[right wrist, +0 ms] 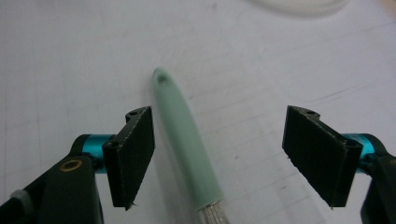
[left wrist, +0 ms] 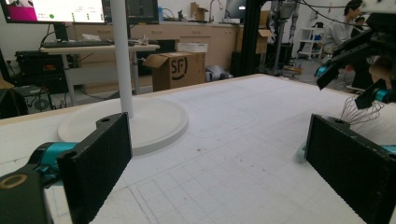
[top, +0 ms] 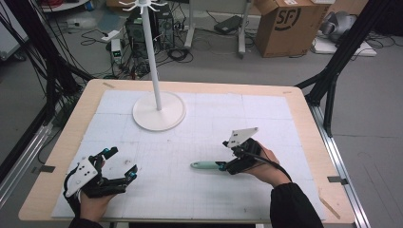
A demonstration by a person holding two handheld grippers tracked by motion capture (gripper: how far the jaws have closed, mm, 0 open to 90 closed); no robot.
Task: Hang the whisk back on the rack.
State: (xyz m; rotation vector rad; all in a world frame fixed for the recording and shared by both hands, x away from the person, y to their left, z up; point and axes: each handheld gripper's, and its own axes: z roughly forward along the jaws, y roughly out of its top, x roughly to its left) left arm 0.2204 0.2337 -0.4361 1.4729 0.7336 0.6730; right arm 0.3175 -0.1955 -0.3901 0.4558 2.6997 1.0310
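A whisk with a mint-green handle (top: 203, 165) lies flat on the white gridded mat (top: 199, 123), handle end pointing left. My right gripper (top: 224, 155) stands open low over it, one jaw on each side of the handle. In the right gripper view the handle (right wrist: 187, 144) runs up between the jaws of the right gripper (right wrist: 219, 158), nearer the left jaw, and the wire end (right wrist: 212, 215) starts at the bottom edge. My left gripper (top: 122, 162) rests open and empty at the mat's front left. The left gripper view looks past the left gripper (left wrist: 215, 158) to the whisk wires (left wrist: 359, 112).
A white stand with a round base (top: 158, 111) and a tall pole with hooks on top stands at the back of the mat. The wooden table edge (top: 71, 142) frames the mat. A cardboard box (top: 290, 23) and cables lie on the floor beyond.
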